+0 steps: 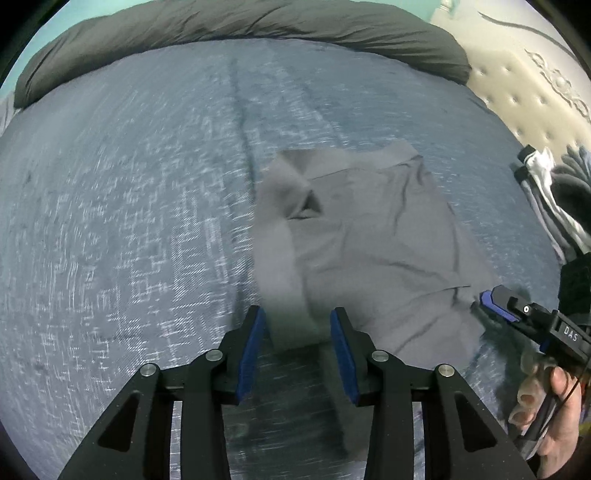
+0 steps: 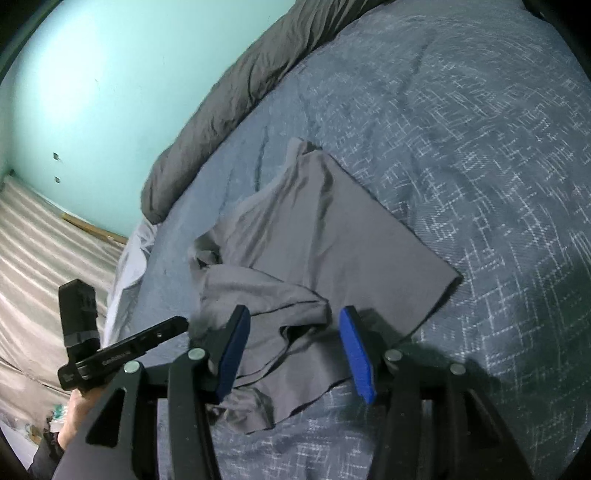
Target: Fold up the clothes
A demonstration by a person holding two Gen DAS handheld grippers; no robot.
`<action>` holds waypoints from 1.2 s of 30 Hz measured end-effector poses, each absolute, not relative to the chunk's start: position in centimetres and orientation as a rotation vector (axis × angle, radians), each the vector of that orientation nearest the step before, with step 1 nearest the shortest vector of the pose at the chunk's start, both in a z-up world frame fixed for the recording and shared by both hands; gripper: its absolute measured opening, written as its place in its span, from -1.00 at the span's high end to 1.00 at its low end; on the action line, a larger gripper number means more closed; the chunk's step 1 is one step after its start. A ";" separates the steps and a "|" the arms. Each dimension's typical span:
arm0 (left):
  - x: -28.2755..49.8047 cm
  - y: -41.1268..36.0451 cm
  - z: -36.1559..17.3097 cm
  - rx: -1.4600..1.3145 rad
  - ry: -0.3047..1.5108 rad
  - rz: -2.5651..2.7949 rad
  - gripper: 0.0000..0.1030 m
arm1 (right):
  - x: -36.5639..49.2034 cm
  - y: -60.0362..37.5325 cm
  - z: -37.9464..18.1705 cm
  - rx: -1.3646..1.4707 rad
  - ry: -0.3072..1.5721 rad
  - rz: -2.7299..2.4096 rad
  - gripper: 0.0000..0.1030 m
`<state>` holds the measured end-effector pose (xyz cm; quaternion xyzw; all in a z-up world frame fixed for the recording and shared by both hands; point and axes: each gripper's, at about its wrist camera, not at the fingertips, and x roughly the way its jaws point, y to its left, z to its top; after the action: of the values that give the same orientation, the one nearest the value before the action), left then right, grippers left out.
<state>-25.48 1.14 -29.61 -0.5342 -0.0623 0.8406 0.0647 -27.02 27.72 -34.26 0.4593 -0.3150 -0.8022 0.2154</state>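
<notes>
Your grey, thin-fabric garment [image 2: 332,236] lies partly folded on the blue bedspread with its pale crosshatch pattern [image 2: 480,129], a flat rectangular part stretching away from you and a rumpled, bunched part nearest you. In the left wrist view the same garment [image 1: 369,236] sits right of centre, with a blurred strip of it [image 1: 280,258] running down toward your left tool.

Your left gripper [image 1: 297,332], black with blue pads, has its jaws spread, and the grey strip hangs in the gap between them; neither pad presses on the cloth, as far as the blur lets you judge.

Your right gripper [image 2: 295,347], of the same make, also stands with its jaws apart, poised over the crumpled near edge of the garment. The cloth lies beneath and between the pads, and they do not pinch it.

A rolled dark grey duvet [image 1: 240,33] lies along the far side of the bed, against a turquoise wall [image 2: 85,92]. A cream tufted headboard [image 1: 517,92] stands at the right of the left view, with a heap of black and white clothes [image 1: 554,199] beside it.
</notes>
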 end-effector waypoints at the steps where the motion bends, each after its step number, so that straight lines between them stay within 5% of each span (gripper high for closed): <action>1: -25.4 0.8 -29.8 -1.615 -0.197 2.540 0.14 | -27.0 27.9 -34.4 1.279 -0.875 -2.224 0.00; 13: -25.0 -1.2 -31.8 -1.639 -0.382 2.495 0.09 | -27.4 27.6 -35.2 1.308 -0.853 -2.231 0.01; 17: -25.2 -1.4 -32.1 -1.630 -0.411 2.486 0.10 | -27.5 27.9 -35.2 1.298 -0.860 -2.218 0.29; 20: -25.2 -1.1 -32.0 -1.622 -0.397 2.485 0.43 | -27.5 27.7 -35.2 1.296 -0.836 -2.210 0.73; 21: -25.3 -1.0 -32.0 -1.619 -0.388 2.484 0.63 | -27.4 27.6 -35.2 1.293 -0.826 -2.218 0.78; 25: -25.3 -0.6 -31.6 -1.607 -0.347 2.486 0.87 | -27.4 27.7 -35.0 1.275 -0.820 -2.210 0.92; 36: -26.5 -0.7 -27.7 -1.534 -0.241 2.537 0.97 | -26.5 28.2 -33.3 1.191 -0.795 -2.217 0.97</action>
<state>-26.50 -0.70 -27.68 -0.5139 -0.0807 0.8500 0.0834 -26.54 28.21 -33.29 0.4370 -0.2917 -0.8138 0.2484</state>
